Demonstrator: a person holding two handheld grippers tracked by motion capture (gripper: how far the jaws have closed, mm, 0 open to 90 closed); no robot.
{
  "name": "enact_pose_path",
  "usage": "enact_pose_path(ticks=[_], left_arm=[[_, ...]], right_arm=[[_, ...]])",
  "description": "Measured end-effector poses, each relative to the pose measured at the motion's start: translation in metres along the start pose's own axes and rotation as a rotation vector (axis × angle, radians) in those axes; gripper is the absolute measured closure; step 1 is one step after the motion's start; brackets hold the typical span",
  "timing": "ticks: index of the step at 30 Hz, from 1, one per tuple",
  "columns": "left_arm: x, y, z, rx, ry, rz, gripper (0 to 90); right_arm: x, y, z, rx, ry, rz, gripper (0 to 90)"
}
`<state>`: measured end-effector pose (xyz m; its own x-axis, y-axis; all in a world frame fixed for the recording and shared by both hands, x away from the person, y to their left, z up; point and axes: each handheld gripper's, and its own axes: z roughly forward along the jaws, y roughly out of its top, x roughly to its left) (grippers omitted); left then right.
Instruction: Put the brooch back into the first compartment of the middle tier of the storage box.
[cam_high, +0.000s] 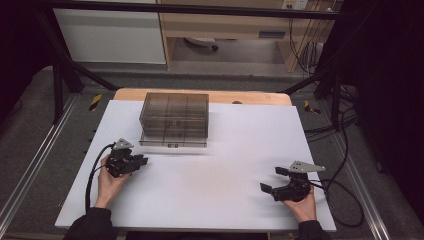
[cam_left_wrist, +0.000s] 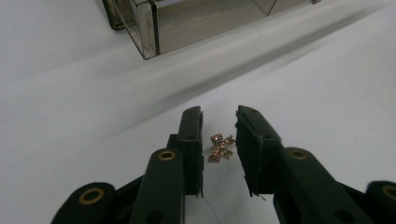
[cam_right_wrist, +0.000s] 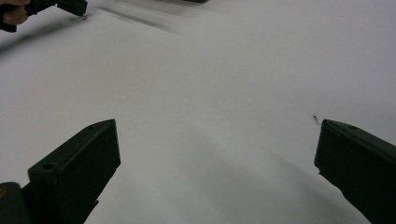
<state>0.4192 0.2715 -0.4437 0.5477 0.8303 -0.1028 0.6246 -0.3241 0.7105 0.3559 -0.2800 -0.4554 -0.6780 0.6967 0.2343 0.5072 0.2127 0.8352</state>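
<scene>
Gilt, stone-set cross charm (cam_left_wrist: 220, 147) lies between the narrowed left gripper (cam_left_wrist: 219, 140) pads, not visibly pinched. Smoky clear plastic box (cam_left_wrist: 187, 23) beyond. Right gripper (cam_right_wrist: 217, 154) gapes wide over matte white table (cam_right_wrist: 210, 70).

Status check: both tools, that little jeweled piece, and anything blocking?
Left tool straddles the jeweled charm on the white table, pads not visibly pressing. Right tool wide open, nothing between. Smoked plastic drawer box stands beyond, apart; nothing in the way.

Dark sleeves are covering both forearms. Each black gripper, left gripper (cam_high: 142, 161) and right gripper (cam_high: 272, 180), is carrying 1 grey 3-cornered plate, trailing 1 black cable behind.
</scene>
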Motion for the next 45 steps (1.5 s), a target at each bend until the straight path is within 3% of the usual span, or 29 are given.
enact_pose_path(ticks=[31, 45], left_arm=[[-0.0059, 0.0012, 0.0025, 0.008, 0.013, 0.028, 82.2], [-0.0090, 0.0027, 0.0003, 0.000, -0.003, 0.031, 87.7]], right_arm=[[0.0001, 0.0001, 0.0000, 0.000, 0.001, 0.003, 0.5], [0.0001, 0.0001, 0.0001, 0.002, 0.000, 0.003, 0.5]])
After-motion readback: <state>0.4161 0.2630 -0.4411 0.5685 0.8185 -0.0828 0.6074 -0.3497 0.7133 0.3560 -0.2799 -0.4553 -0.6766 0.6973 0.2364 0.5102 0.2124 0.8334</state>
